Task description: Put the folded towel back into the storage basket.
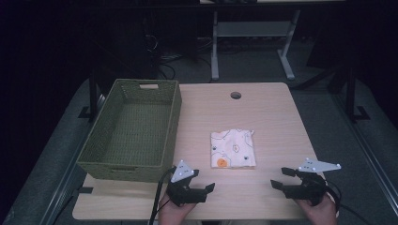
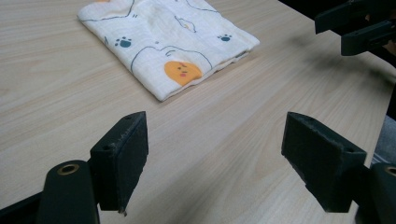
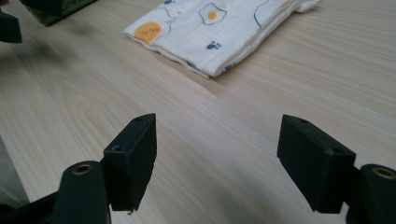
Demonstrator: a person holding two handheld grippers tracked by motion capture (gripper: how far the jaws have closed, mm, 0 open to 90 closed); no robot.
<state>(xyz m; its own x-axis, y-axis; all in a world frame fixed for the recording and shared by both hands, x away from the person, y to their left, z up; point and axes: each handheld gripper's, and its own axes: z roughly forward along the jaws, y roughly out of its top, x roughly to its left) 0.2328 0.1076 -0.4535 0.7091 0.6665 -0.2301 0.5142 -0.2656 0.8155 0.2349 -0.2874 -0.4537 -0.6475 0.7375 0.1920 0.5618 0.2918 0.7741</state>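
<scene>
While tools gape — cloth ahead, apart.

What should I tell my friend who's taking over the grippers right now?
Left gripper: open, holding nothing, near the table's front edge.
Right gripper: open, holding nothing, also near the front edge.
Folded cloth: lies flat on the table, between and beyond the grippers, beside the green basket.
Done: nothing picked up yet; the basket holds nothing.
Left: probably grasp the cloth, perhaps to put it in the basket.

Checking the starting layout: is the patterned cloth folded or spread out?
Folded. The cloth lies as a compact rectangle on the table, with stacked layer edges visible along its near side in both gripper views.
</scene>
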